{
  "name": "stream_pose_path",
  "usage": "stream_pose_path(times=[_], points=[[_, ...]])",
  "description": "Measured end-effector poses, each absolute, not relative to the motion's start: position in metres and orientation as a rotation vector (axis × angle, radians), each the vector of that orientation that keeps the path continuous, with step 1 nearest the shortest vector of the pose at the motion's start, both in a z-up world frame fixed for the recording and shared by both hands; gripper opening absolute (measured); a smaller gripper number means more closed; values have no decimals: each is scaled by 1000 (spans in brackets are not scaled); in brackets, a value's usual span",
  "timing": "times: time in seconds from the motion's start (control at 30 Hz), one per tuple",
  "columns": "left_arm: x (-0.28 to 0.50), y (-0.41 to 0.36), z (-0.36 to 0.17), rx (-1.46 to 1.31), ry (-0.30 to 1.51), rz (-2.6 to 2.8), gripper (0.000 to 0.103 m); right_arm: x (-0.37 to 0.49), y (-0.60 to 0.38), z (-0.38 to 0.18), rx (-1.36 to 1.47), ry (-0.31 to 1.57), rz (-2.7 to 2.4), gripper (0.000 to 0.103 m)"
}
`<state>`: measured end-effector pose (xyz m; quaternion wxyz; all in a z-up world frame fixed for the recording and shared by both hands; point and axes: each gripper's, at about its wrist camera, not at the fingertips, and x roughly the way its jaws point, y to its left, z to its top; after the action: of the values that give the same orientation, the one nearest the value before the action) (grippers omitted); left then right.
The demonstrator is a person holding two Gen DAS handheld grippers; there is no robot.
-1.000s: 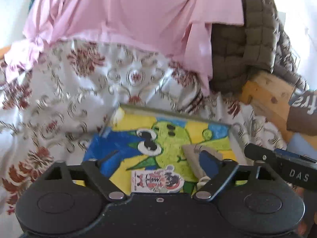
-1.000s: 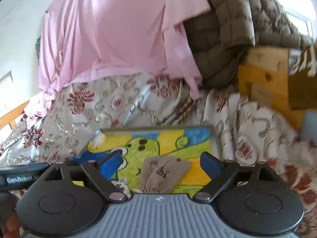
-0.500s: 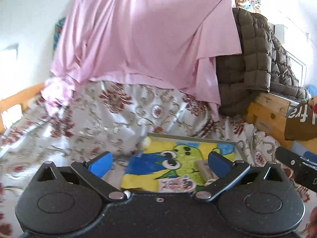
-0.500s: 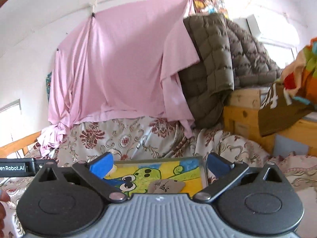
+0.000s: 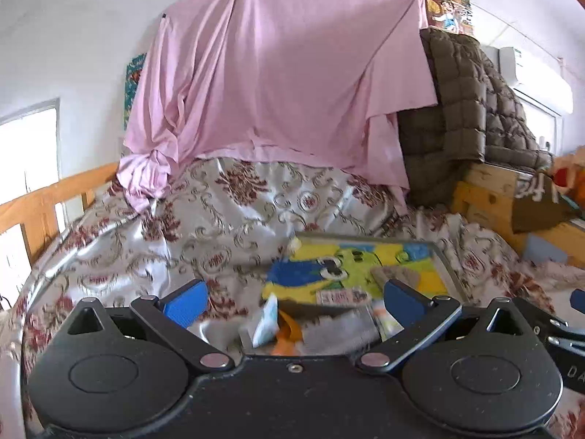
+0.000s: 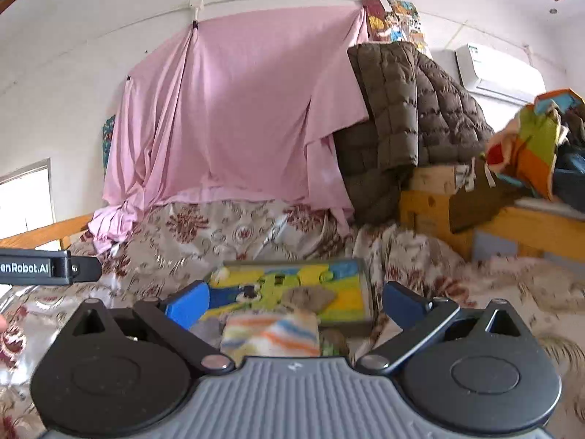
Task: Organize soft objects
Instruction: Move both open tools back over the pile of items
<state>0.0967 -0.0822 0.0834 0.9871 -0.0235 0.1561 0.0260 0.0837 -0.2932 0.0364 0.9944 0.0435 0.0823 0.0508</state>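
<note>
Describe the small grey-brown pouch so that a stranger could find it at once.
Start at the big pink sheet hanging on the wall; below it lies the flowered bedspread. On that sits a tray with a yellow, blue and green cartoon. The grey-brown pouch lies on the tray's cartoon surface, the only dull, plain thing on that bright picture.

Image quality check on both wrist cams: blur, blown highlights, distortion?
Left wrist: motion smear on the cartoon tray and the small items before it; the window is blown white; fisheye bends the wooden rail. Right wrist: the striped soft item and floral bedspread are smeared; the air conditioner is near white; pink sheet is evenly lit.
</note>
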Motion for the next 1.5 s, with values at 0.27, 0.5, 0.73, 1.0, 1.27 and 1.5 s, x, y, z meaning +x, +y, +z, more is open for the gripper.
stream_pose_path(times=[0.27,0.5,0.73,1.0,1.27,1.5], points=[[62,-65,41,-108,362,-24,102,50,-294,29,120,234,52,103],[55,-65,11,-62,450,-111,102,43,-290,20,131,349,-16,103],[59,-60,-5,-67,518,-115,102,57,-295,8,165,477,-62,103],[62,-59,-6,-59,541,-102,102,64,-291,2,158,535,-48,103],[66,-56,-3,-69,547,-62,102,74,-290,-3,155,598,-30,103],[71,-55,0,-74,549,-53,102,82,-286,-7,149,643,2,103]])
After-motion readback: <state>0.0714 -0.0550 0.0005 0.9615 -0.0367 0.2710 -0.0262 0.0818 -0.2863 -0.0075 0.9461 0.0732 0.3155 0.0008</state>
